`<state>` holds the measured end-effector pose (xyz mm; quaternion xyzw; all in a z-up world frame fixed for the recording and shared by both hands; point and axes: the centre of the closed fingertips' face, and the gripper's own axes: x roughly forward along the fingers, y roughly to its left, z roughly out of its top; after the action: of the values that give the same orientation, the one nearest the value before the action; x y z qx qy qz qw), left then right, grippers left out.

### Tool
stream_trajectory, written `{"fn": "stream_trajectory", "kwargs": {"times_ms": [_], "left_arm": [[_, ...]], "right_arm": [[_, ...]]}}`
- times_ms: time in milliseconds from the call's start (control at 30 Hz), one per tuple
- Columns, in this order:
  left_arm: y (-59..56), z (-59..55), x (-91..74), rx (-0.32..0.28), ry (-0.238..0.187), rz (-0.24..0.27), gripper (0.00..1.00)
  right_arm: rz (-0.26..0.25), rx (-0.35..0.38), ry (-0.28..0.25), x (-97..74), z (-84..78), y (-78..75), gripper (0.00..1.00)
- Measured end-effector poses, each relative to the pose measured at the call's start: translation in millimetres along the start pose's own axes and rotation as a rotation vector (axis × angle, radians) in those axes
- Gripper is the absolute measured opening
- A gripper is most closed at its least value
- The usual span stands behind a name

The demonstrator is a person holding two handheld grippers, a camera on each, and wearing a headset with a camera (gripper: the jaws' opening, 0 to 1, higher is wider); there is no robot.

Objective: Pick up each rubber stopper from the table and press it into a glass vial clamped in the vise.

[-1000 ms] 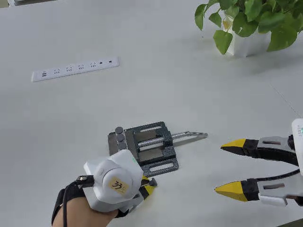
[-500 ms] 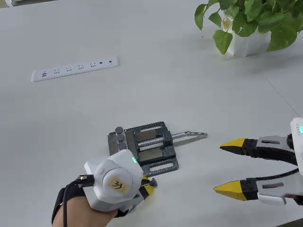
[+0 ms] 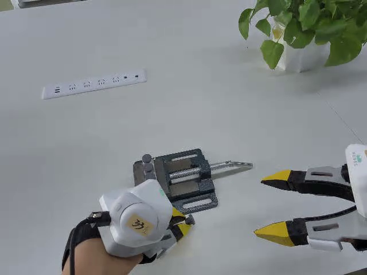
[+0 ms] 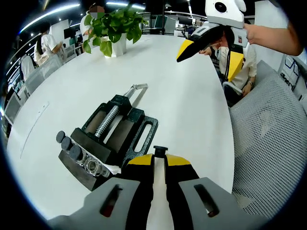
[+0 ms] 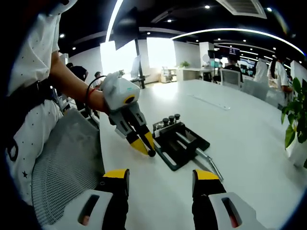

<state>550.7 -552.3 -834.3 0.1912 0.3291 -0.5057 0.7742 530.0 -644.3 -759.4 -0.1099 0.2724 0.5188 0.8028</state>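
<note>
A dark vise lies on the white table and clamps a row of glass vials; three of them carry dark stoppers. My left gripper sits just in front of the vise, shut on a small dark rubber stopper, which the right gripper view also shows as a stopper at the yellow tips of the left gripper. My right gripper hovers right of the vise, open and holding nothing, its tips spread wide.
A white power strip lies at the back left. A potted plant stands at the back right. The vise's handle sticks out to the right. A mesh chair stands by the table's near edge.
The right gripper has drifted slightly left, toward the vise. The left gripper stays shut on the stopper, almost in the same place.
</note>
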Motion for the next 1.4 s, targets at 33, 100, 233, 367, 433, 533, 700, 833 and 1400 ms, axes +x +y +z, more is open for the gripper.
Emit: {"fn": "stream_trajectory", "kwargs": {"times_ms": [33,100,233,367,433,533,700,833,1400], "left_arm": [[-0.7,4.1,-3.4,-0.002,-0.013,0.0,0.04],[-1.3,10.8,-9.4,-0.007,-0.034,0.001,0.04],[1.3,19.3,-19.8,-0.015,-0.076,0.007,0.04],[1.2,32.0,-34.1,-0.019,-0.119,0.011,0.04],[1.0,37.2,-40.3,-0.015,-0.136,0.01,0.04],[1.6,45.5,-51.7,-0.009,-0.159,0.012,0.04],[-1.4,59.7,-70.4,-0.007,-0.198,0.006,0.04],[-4.7,69.0,-83.9,0.0,-0.225,-0.001,0.04],[-18.6,86.0,-112.6,0.004,-0.301,-0.034,0.04]], "right_arm": [[0.004,-0.005,-0.003,0.6,3.0,0.9,0.49],[0.012,-0.011,-0.004,1.8,8.3,2.5,0.48],[0.029,-0.031,-0.006,3.5,18.3,6.1,0.47],[0.05,-0.04,-0.021,4.8,32.7,9.5,0.46],[0.055,-0.049,-0.027,5.2,39.5,10.3,0.45],[0.069,-0.06,-0.036,6.7,52.5,12.9,0.44],[0.103,-0.097,-0.042,11.0,72.0,21.3,0.41],[0.134,-0.127,-0.039,16.1,85.1,28.4,0.38],[0.281,-0.221,0.006,35.7,111.1,63.0,0.17]]}}
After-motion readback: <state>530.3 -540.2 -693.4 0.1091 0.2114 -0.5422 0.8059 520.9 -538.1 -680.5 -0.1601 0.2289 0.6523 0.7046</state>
